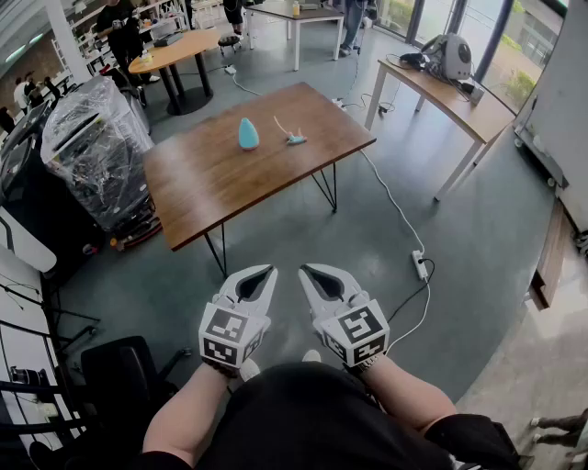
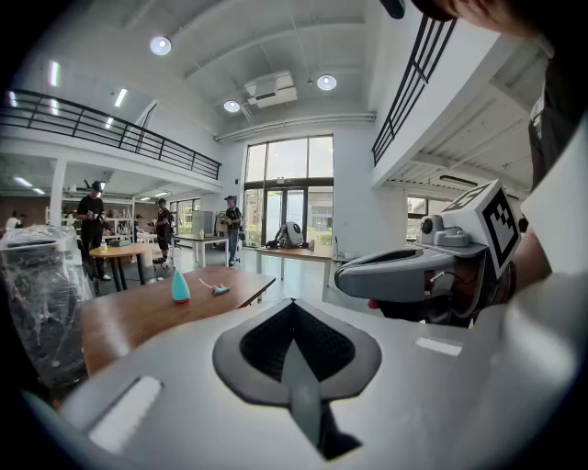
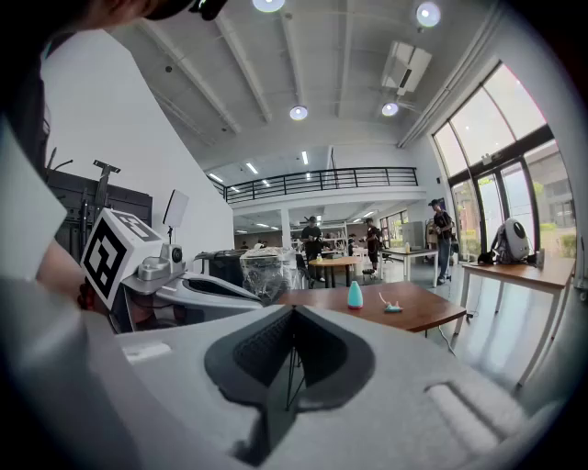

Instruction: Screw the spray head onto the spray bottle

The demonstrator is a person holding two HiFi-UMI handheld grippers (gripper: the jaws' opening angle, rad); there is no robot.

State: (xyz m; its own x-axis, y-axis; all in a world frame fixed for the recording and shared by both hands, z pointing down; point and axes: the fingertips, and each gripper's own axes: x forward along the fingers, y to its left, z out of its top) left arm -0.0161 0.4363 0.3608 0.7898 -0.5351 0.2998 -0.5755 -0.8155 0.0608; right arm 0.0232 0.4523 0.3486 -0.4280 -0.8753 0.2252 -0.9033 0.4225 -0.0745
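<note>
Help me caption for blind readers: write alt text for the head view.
The left gripper and right gripper, jaws shut and empty, are held side by side above the floor, short of a wooden table where a teal spray bottle stands upright with its spray head lying apart beside it.

1. spray bottle point(image 1: 248, 134) sits way off on the table point(image 1: 211, 184), too small to make out its neck
2. spray head point(image 1: 292, 137) near it is just a tiny teal blob with a thin tube, can't tell how it lies
3. plastic-wrapped stack point(image 1: 92, 147): the wrap hides what's inside
4. person point(image 1: 119, 26) far back is cut off by the top edge
</note>
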